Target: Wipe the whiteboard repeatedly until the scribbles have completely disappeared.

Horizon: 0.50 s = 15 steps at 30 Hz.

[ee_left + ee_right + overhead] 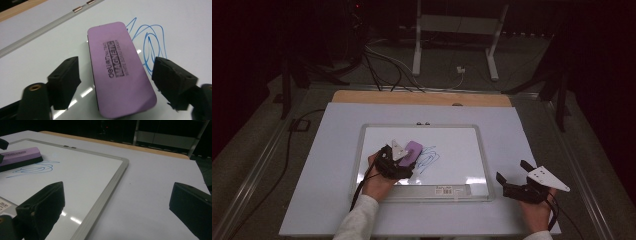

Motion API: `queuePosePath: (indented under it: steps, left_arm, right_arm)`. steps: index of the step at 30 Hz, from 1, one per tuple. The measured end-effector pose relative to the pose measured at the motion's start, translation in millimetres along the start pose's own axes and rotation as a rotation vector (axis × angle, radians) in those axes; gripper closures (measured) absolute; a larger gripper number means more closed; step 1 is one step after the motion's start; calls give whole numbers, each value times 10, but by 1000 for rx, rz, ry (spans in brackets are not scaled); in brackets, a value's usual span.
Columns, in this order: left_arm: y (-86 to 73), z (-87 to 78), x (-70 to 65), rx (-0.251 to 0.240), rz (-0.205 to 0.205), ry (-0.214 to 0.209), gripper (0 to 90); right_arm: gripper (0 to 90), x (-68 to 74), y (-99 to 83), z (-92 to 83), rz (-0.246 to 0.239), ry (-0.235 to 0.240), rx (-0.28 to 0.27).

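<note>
The purple magnetic whiteboard eraser [121, 69] lies flat on the whiteboard [377, 137], just left of the blue scribble [428, 157] and touching its edge. My left gripper [120, 80] straddles it, jaws wide, with a gap at each pad, so nothing is gripped. My right gripper [513, 176] rests off the board on the white table [312, 165], jaws spread and empty. The risk I see: if I close askew, the pads could clip one long edge and skid the eraser across the ink, smearing rather than wiping. No containers here; only the board's frame bounds the work.
</note>
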<state>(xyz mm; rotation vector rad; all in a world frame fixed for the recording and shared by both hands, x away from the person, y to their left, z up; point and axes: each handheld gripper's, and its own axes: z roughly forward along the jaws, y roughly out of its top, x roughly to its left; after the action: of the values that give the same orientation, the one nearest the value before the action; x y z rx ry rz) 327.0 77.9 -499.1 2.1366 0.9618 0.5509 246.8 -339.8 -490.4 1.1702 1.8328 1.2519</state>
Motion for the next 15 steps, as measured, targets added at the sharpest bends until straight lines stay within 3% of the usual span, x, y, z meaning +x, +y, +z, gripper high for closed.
queuePosePath:
  steps: [5,7,13,15]
  left_arm:
    - [16,90,-44,27,3,-9,231]
    - [16,126,-63,48,13,8,266]
    - [19,138,-31,55,5,6,404]
    - [23,136,-18,60,3,4,410]
  right_arm:
    - [4,-3,0,-3,2,0,0]
    - [4,-5,0,-2,2,1,0]
    - [4,-6,0,-3,4,1,1]
    - [4,-5,0,-3,3,2,2]
